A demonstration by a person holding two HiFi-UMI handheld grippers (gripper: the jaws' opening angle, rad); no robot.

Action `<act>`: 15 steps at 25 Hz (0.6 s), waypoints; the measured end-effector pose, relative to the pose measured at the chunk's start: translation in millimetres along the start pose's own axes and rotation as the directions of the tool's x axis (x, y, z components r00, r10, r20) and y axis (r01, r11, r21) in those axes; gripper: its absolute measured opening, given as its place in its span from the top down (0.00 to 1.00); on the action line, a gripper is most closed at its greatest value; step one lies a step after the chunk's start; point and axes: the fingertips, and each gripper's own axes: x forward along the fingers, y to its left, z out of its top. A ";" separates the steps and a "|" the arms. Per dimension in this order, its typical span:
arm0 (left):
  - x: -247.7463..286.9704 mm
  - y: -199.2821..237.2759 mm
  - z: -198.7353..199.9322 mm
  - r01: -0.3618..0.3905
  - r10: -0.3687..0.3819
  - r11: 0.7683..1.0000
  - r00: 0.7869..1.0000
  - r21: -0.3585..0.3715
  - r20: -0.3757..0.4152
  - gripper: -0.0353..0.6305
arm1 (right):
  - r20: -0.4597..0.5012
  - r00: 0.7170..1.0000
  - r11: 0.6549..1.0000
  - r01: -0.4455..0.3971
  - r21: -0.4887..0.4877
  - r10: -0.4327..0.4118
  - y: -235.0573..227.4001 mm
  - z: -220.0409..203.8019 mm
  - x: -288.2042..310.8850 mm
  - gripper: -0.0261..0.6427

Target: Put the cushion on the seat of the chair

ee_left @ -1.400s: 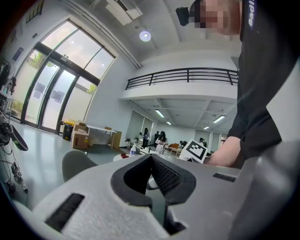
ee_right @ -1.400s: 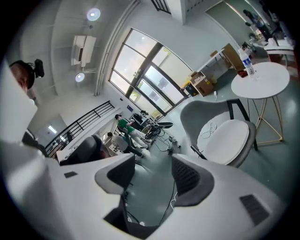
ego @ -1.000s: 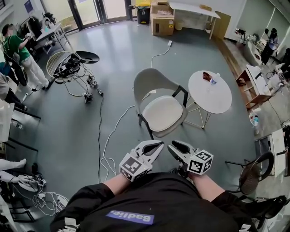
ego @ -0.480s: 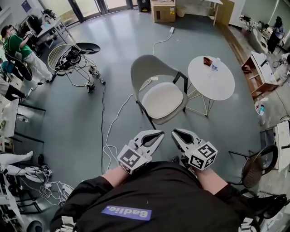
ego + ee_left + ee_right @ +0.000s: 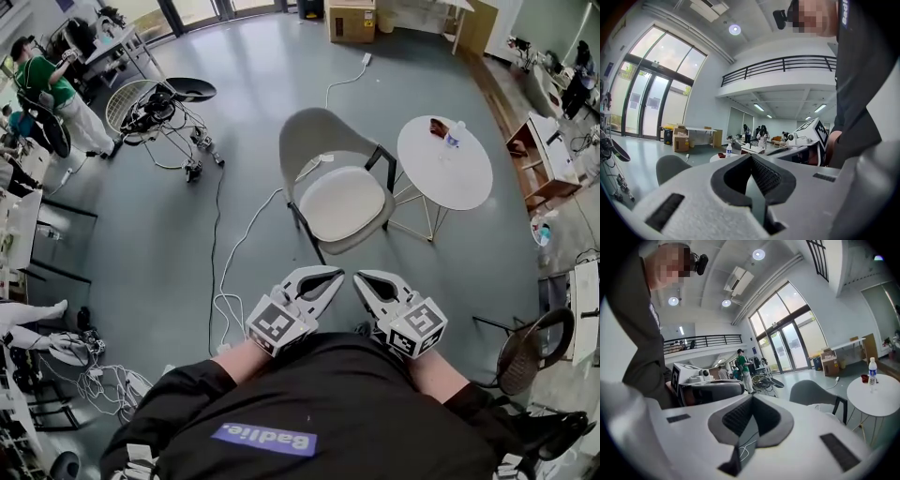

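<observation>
Holding both grippers low before my torso, I have them well apart from the chair.

- Left gripper [image 5: 328,277]: fingers pressed together, nothing between them.
- Right gripper [image 5: 364,279]: its jaws have just been closing and meet tip to tip, likewise empty.
- Off-white padded cushion [image 5: 342,202]: lies flat on the seat of the grey shell chair with black legs [image 5: 317,139], clear of both grippers.
- Round white table [image 5: 459,183]: stands just beside the chair and carries a clear plastic bottle [image 5: 455,134].
- White cable [image 5: 234,262]: trails across the grey floor [image 5: 253,84].
</observation>
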 end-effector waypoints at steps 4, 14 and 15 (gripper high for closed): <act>-2.6 -0.9 1.6 0.004 -0.004 1.000 1.000 -0.001 0.002 0.92 | -0.007 1.000 1.000 -0.011 0.000 0.011 5.1 -0.8 3.2 0.92; -8.2 1.0 1.4 -0.003 0.003 1.000 1.000 0.001 0.009 0.92 | -0.016 1.000 1.000 -0.018 -0.002 0.018 8.5 -2.4 8.6 0.92; -8.9 1.0 1.8 -0.004 0.004 1.000 1.000 0.000 0.009 0.92 | -0.017 1.000 1.000 -0.018 -0.001 0.018 8.9 -2.2 9.1 0.92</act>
